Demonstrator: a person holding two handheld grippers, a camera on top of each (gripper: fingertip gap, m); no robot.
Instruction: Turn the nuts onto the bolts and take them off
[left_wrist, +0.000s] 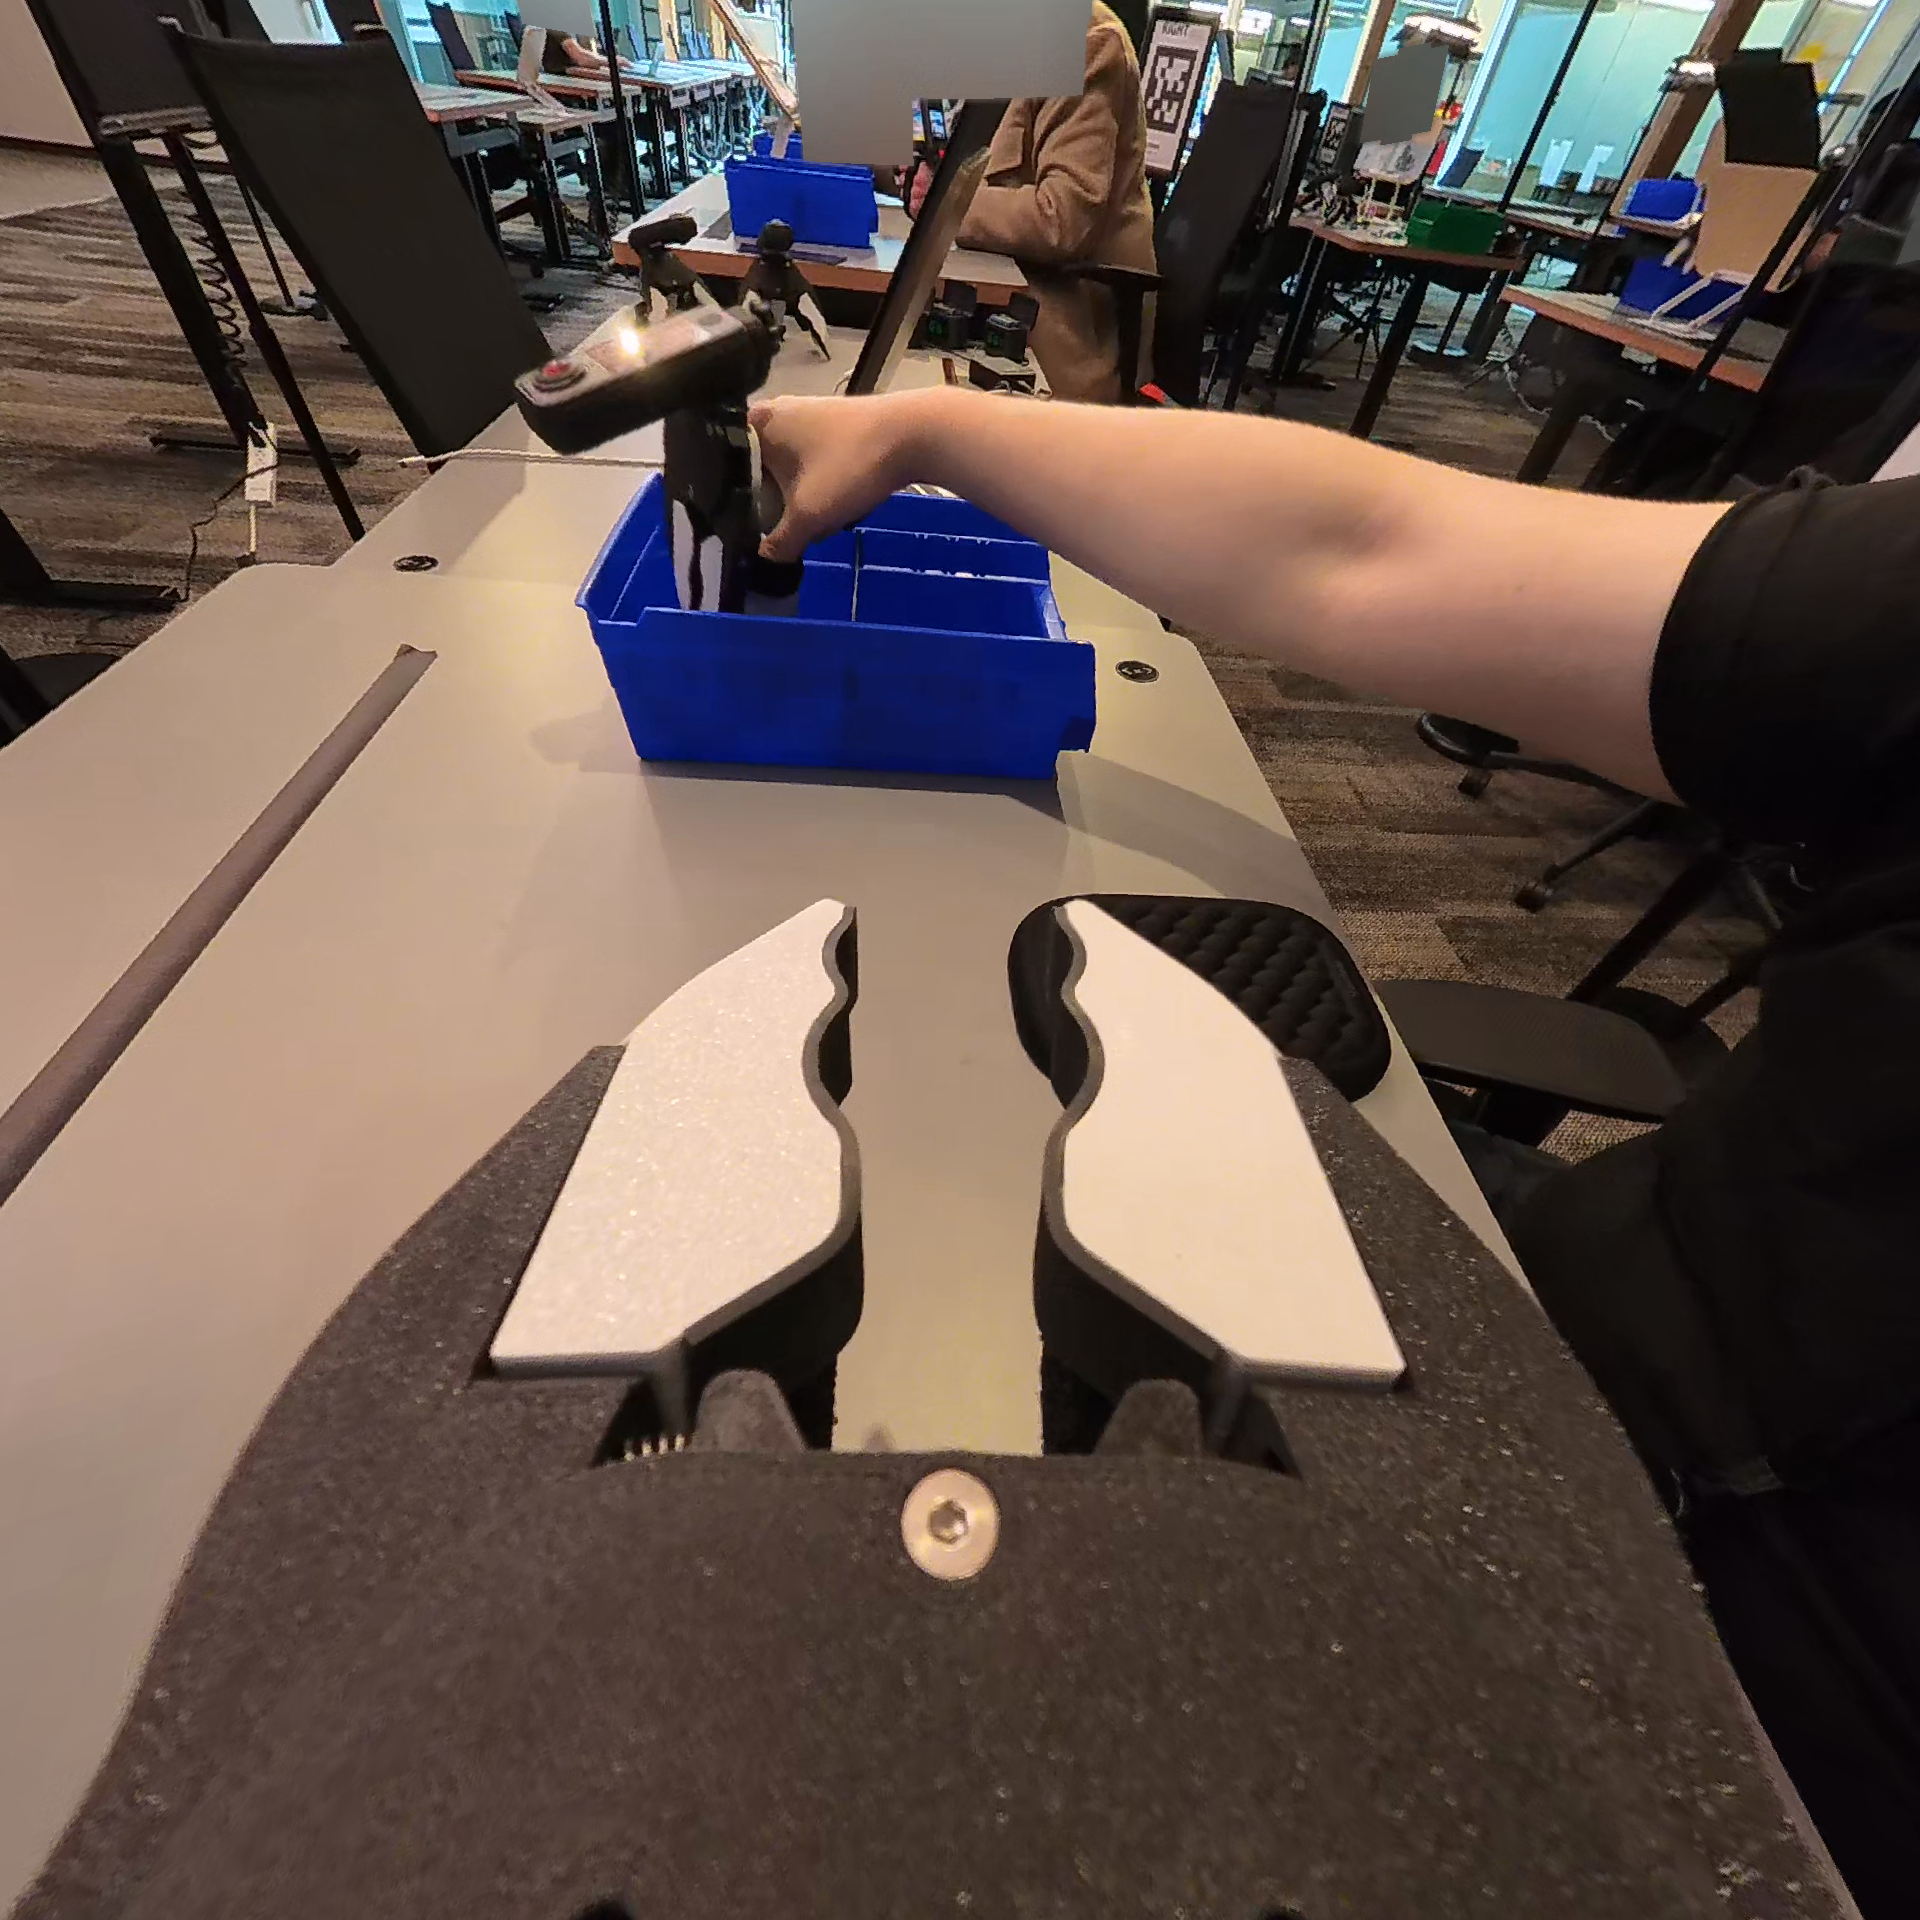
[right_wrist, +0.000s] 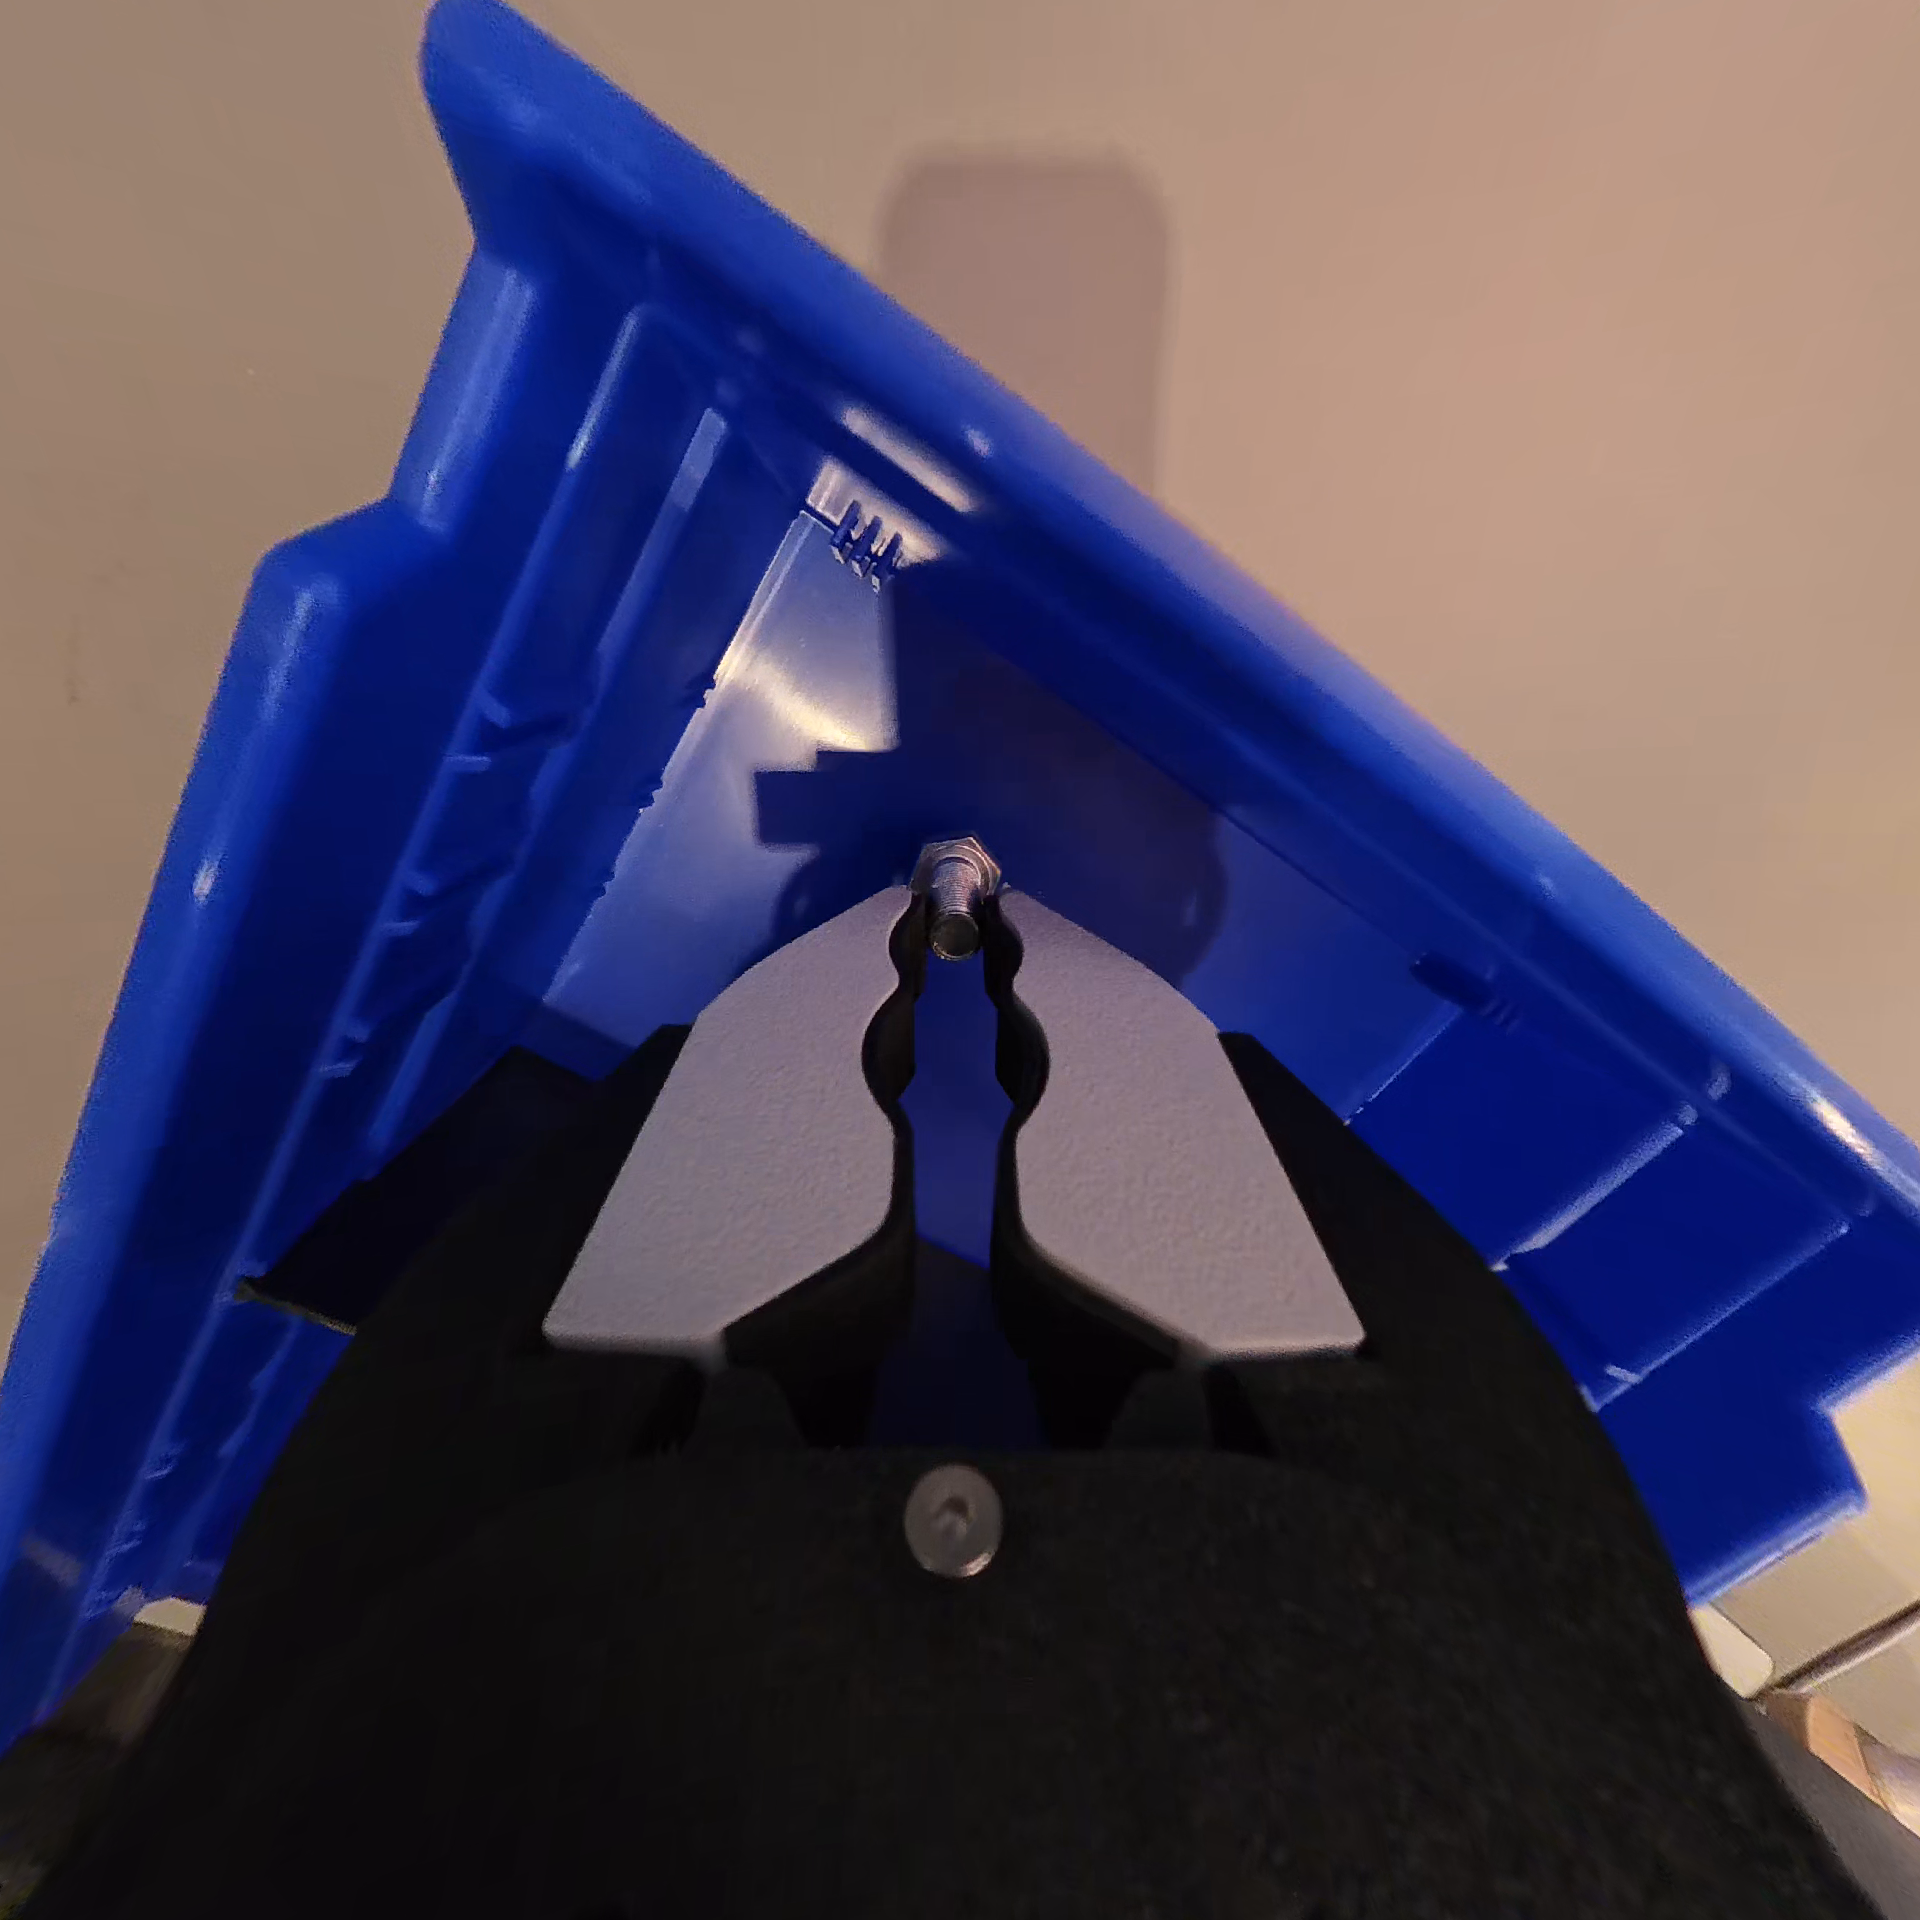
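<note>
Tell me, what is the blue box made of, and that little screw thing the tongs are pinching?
The blue box looks like moulded plastic: its walls are glossy with soft white glints, and it has rounded rims. The little bolt, pinched by the right tongs, looks like bare metal: it is silvery-grey and shiny, with fine threads and a hexagonal head. Probably steel, though I can't be sure.

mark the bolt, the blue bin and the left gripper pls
bolt (right_wrist: 957, 906): right wrist view, on its threaded shank.
blue bin (left_wrist: 852, 698): left wrist view, on its near outer wall.
left gripper (left_wrist: 933, 925): left wrist view, midway between its fingertips.
</note>
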